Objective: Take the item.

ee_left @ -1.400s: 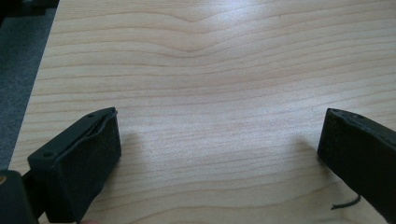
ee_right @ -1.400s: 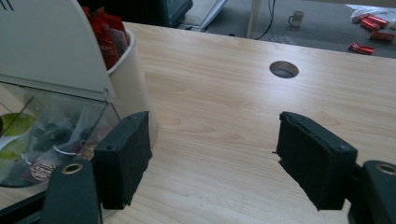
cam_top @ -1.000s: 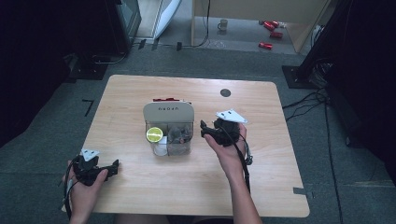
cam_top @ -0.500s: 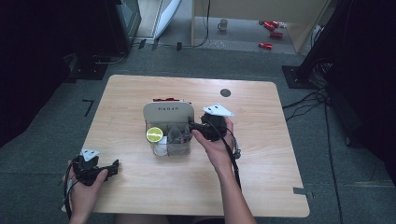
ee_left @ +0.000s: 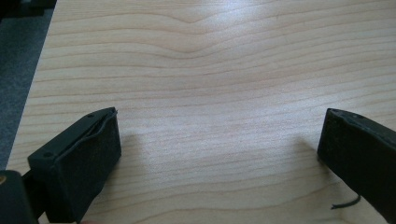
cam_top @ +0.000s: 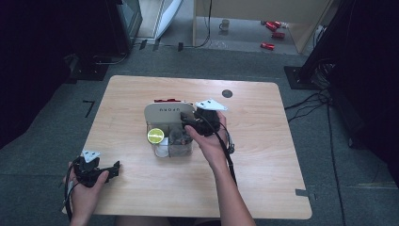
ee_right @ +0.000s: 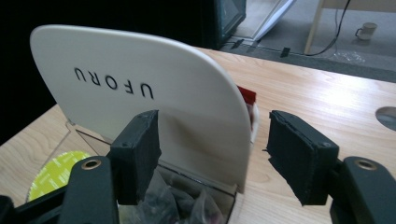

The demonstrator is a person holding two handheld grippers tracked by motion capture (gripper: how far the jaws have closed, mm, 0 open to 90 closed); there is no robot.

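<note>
Right gripper (cam_top: 188, 123), jaws apart, straddles the box's raised lid (ee_right: 140, 93) edge.

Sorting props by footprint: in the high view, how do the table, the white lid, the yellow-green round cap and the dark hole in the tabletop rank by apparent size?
1. table
2. white lid
3. yellow-green round cap
4. dark hole, only slightly smaller than the cap, so that order is unsure.

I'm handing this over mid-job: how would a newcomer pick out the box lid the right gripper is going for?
Start at the wooden table and find the clear box near its middle. The lid stands raised at the box's far edge, with the right gripper open around its corner. It is the only cream, round-cornered panel there, printed UFORU, unlike the yellow-green disc inside the box.
</note>
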